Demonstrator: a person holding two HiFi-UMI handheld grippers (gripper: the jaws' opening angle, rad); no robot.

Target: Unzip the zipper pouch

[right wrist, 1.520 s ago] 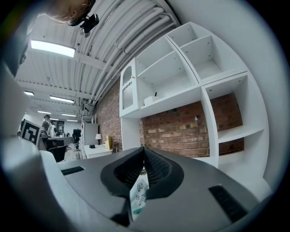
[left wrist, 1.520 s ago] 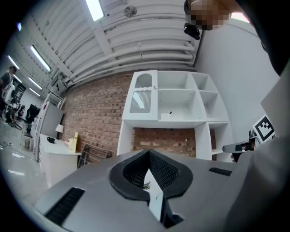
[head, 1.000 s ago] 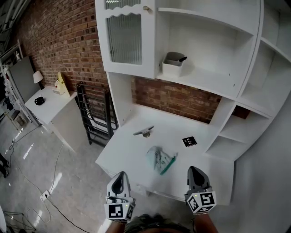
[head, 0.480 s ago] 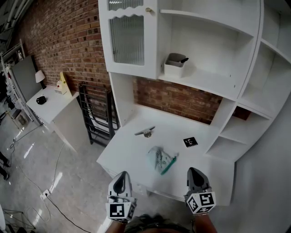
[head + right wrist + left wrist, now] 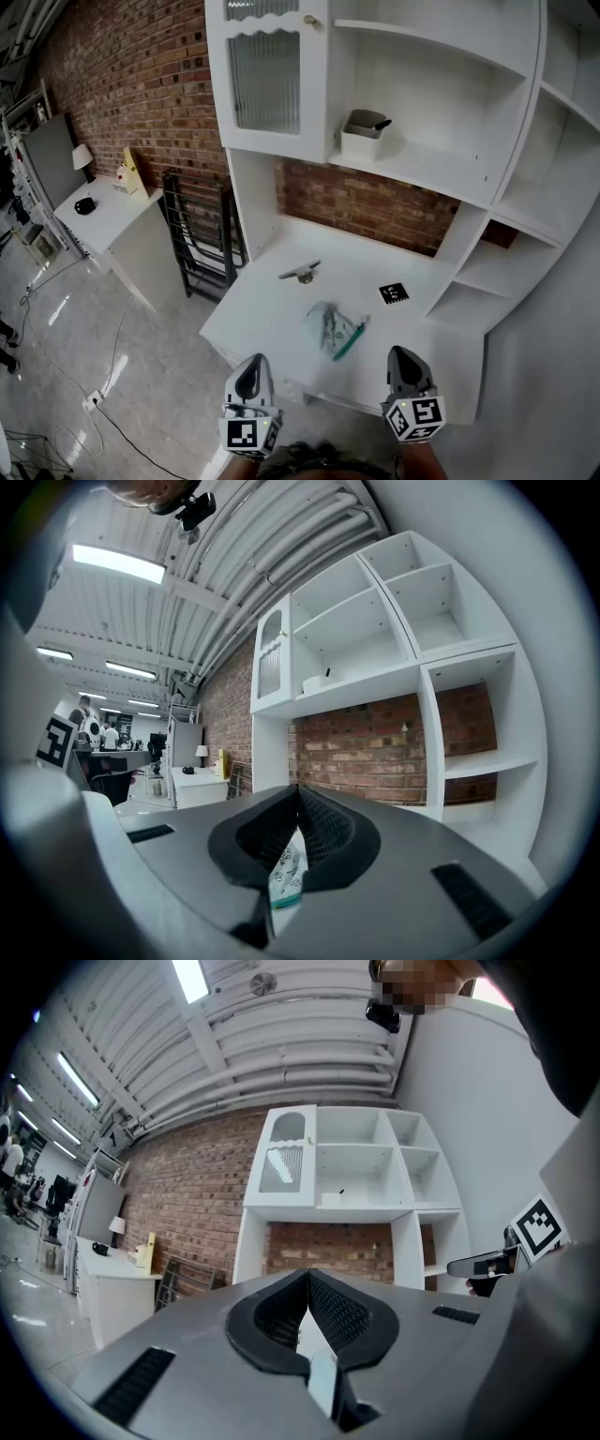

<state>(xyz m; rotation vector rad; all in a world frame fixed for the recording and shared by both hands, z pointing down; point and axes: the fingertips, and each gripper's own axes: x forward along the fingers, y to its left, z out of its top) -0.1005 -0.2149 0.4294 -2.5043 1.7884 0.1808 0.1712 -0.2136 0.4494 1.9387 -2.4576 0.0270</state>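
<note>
A brick wall (image 5: 122, 94) backed a tall white shelf unit (image 5: 441, 112) whose desk (image 5: 267, 323) stood out toward the person. The left gripper (image 5: 250, 364) and the right gripper (image 5: 403, 358) hung at the desk's near edge, well apart, each with its jaws pressed together and nothing between them. The zipper pouch (image 5: 330, 330), pale and patterned with a green zip edge, lay flat on the desk between and beyond them, touched by neither. A black marker card (image 5: 393, 292) lay just behind it.
</note>
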